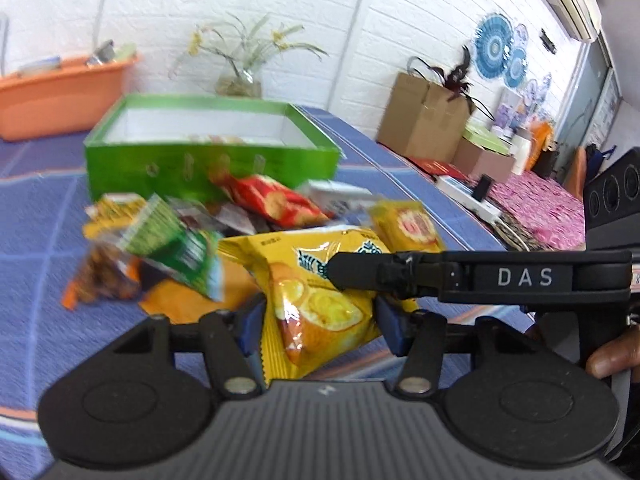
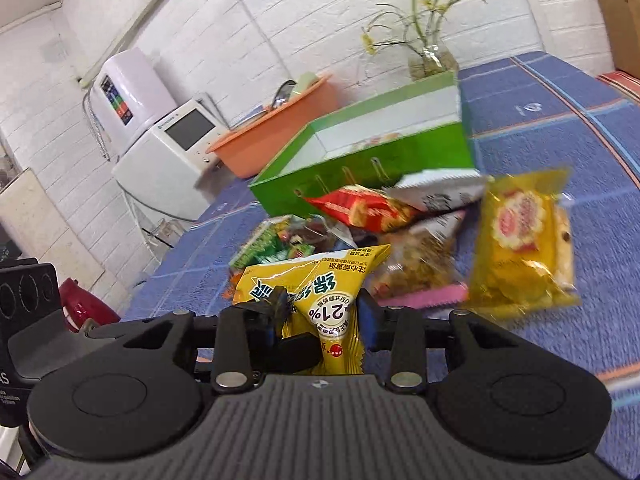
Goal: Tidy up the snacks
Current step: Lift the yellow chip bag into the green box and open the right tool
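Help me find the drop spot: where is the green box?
In both views the green box sits on the blue cloth, just behind the snack pile, in front of the orange tub.

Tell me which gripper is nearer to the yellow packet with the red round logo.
Right. The right gripper has the logo packet just ahead to its right; the left gripper sits farther, with the right gripper's finger between. Both clamp the yellow cake packet.

White brick wall (image 1: 280, 8); blue tablecloth (image 1: 48, 200)
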